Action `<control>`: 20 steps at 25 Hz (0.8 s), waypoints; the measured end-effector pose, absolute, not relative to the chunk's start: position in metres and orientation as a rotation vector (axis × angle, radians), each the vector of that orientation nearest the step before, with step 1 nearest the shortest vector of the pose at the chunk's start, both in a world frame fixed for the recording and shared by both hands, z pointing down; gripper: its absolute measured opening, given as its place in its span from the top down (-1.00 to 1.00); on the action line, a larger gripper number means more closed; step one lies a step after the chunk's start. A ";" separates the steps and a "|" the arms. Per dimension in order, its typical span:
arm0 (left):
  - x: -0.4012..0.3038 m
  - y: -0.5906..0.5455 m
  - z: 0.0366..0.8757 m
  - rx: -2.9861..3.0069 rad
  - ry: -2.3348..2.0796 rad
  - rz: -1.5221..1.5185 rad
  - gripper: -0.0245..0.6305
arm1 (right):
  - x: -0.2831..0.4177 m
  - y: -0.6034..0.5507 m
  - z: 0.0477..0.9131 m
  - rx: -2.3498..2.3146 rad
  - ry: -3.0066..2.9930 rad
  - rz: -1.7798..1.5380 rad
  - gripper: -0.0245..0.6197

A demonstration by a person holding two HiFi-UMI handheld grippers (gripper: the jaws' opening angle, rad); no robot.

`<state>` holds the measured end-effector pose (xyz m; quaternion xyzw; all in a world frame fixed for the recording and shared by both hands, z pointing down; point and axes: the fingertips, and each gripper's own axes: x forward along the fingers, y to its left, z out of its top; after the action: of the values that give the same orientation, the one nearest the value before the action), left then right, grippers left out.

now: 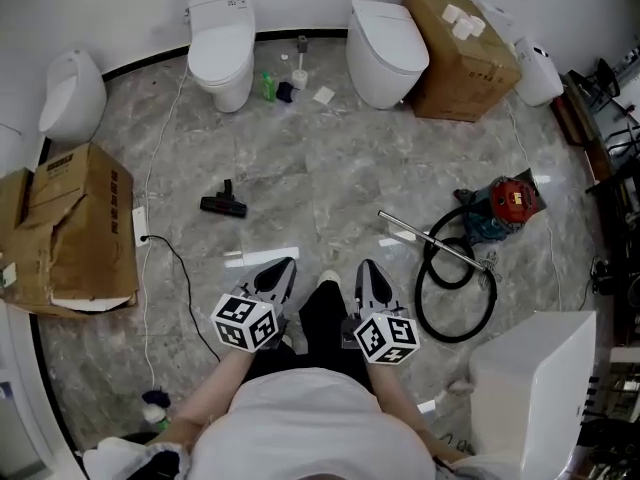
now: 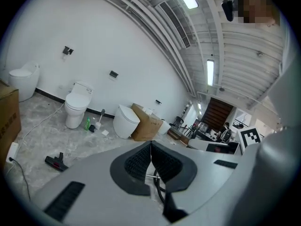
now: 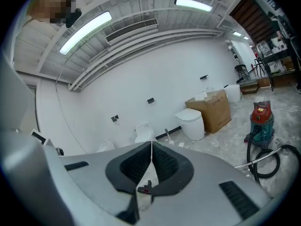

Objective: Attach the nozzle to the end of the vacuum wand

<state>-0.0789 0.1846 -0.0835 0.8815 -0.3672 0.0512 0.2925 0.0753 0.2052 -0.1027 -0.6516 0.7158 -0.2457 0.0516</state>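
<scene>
The black floor nozzle [image 1: 222, 204] lies on the marble floor ahead and to the left, and it also shows low in the left gripper view [image 2: 55, 161]. The metal vacuum wand [image 1: 432, 236] lies on the floor to the right, joined by a coiled black hose [image 1: 455, 293] to the red and teal vacuum [image 1: 508, 206]. My left gripper [image 1: 285, 268] and right gripper [image 1: 368, 270] are held side by side in front of me, well short of both parts. Both are shut with nothing between the jaws [image 2: 151, 145] [image 3: 151, 145]. The right gripper view shows the vacuum [image 3: 261, 121] and the wand [image 3: 256, 162].
Two toilets [image 1: 222, 48] [image 1: 385, 50] stand at the far wall, with a third fixture [image 1: 70, 93] at the left. Cardboard boxes sit at the left [image 1: 75, 228] and back right [image 1: 460, 53]. A black cable [image 1: 185, 278] runs across the floor. A white unit [image 1: 530, 388] is at the near right.
</scene>
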 end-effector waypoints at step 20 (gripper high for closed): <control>0.011 0.031 -0.075 2.279 -1.060 0.094 0.90 | 0.155 0.037 -0.094 -1.859 2.323 -0.812 0.87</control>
<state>0.0113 0.0306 -0.0750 0.8620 -0.4010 0.0354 0.3081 0.1551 0.0373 -0.0937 -0.6027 0.7529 -0.2630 0.0287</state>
